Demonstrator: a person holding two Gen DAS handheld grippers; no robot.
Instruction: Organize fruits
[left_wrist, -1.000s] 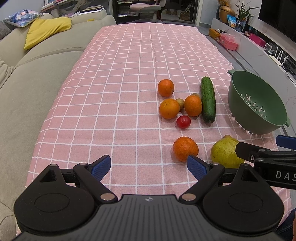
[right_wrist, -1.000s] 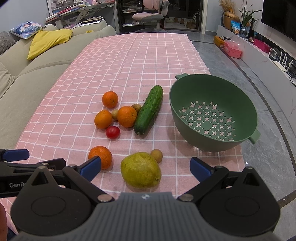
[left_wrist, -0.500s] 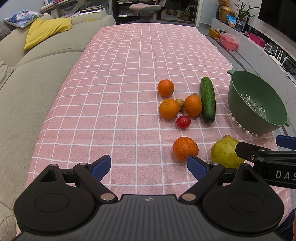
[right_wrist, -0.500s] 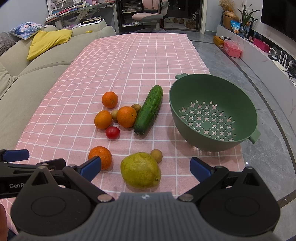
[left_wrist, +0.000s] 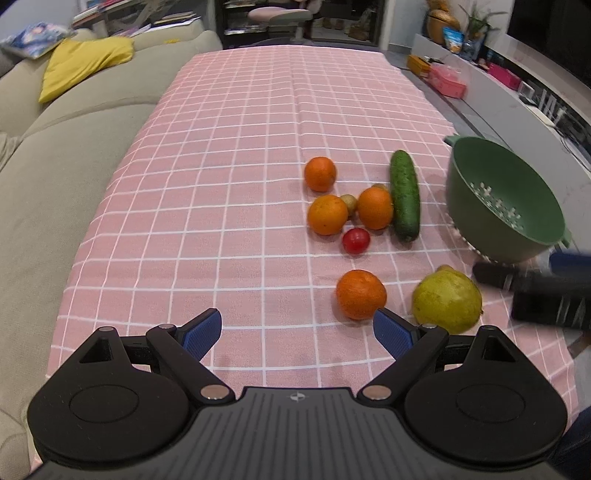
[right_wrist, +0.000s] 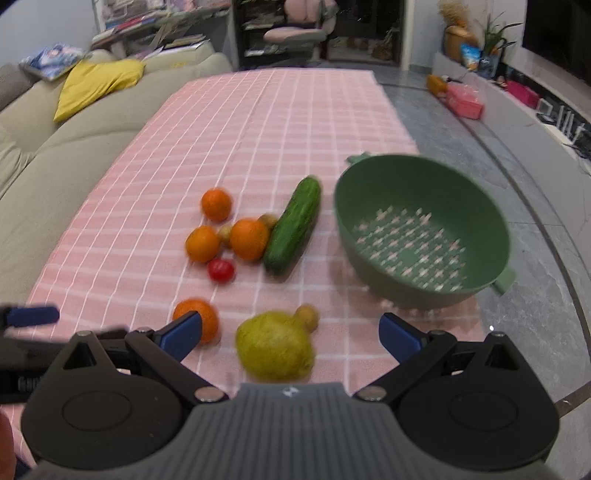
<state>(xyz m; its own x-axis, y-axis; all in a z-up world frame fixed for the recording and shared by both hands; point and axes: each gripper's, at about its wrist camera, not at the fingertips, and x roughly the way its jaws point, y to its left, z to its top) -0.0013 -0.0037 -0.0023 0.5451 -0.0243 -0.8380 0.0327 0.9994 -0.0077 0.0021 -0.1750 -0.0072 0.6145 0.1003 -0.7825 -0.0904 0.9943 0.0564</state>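
Fruit lies on a pink checked tablecloth (left_wrist: 240, 177): several oranges, the nearest (left_wrist: 361, 294) (right_wrist: 201, 317), a red tomato (left_wrist: 355, 240) (right_wrist: 221, 270), a cucumber (left_wrist: 405, 199) (right_wrist: 293, 225), a yellow-green pear (left_wrist: 447, 301) (right_wrist: 275, 345) and small brown fruits (right_wrist: 307, 316). A green colander (left_wrist: 517, 221) (right_wrist: 369, 229) stands empty at the right. My left gripper (left_wrist: 297, 332) is open and empty, just short of the nearest orange. My right gripper (right_wrist: 291, 332) is open and empty, with the pear between its fingers' line; it shows blurred in the left wrist view (left_wrist: 532, 280).
A beige sofa (left_wrist: 48, 155) with a yellow cushion (left_wrist: 85, 62) runs along the table's left side. The table's right edge drops to a grey floor (right_wrist: 535, 314) beside the colander. Shelves and a chair stand at the far end.
My right gripper has moved forward and lower toward the pear, blurring its view. My left gripper has hardly moved. The fruit has not moved.
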